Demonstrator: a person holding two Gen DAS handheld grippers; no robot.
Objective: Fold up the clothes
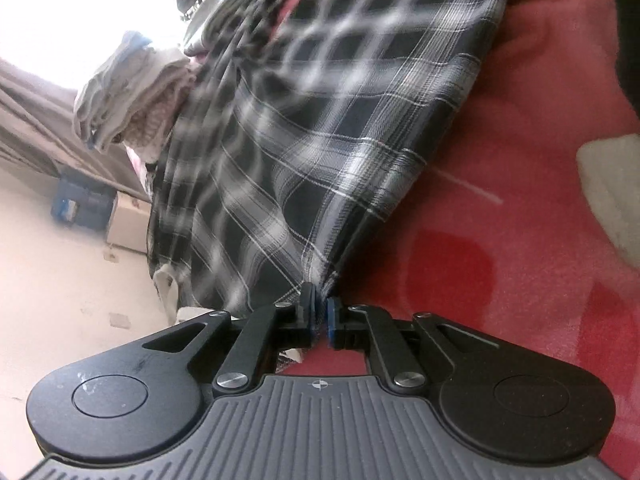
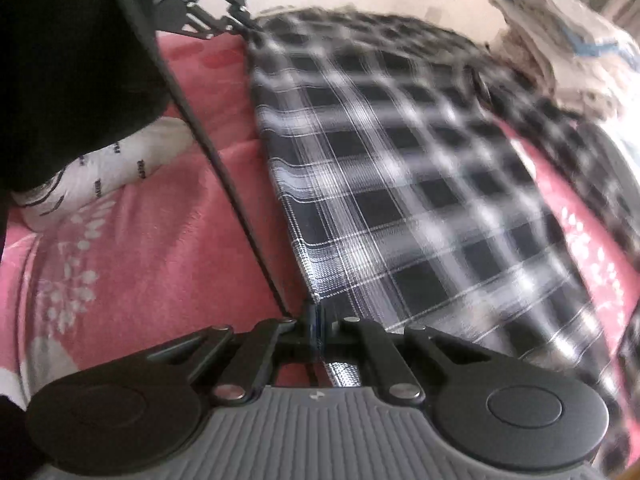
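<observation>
Fingers of the left gripper (image 1: 320, 312) pinch a corner of the plaid shirt (image 1: 304, 152); its blue pads are drawn nearly together with the cloth's hem caught between them. From that corner the black, grey and white fabric rises away from the gripper and spreads out, its right edge running along the red blanket (image 1: 520, 240) that covers the bed. The cloth farther from the gripper is blurred.

In the right wrist view, the right gripper (image 2: 316, 322) is likewise closed on the shirt: the jaws meet on a corner of the plaid shirt (image 2: 400, 184), and the cloth fans out ahead and to the right of the fingers, lying over the pink-red blanket (image 2: 140, 280) with its white leaf print. The shirt's left edge runs straight from this gripper up to the far corner, where the left gripper (image 2: 240, 20) shows at the top of the picture, holding that end. A thin dark cable (image 2: 224, 184) crosses the blanket just beside that edge.

To the left of the shirt a person's dark sleeve (image 2: 80, 60) and a white sock-like cloth (image 2: 108, 172) sit on the blanket. Beyond the shirt, a stack of folded pale clothes (image 1: 128, 100) stands at the bed's far side. Farther off, a blue box (image 1: 80, 204) rests on the floor.
</observation>
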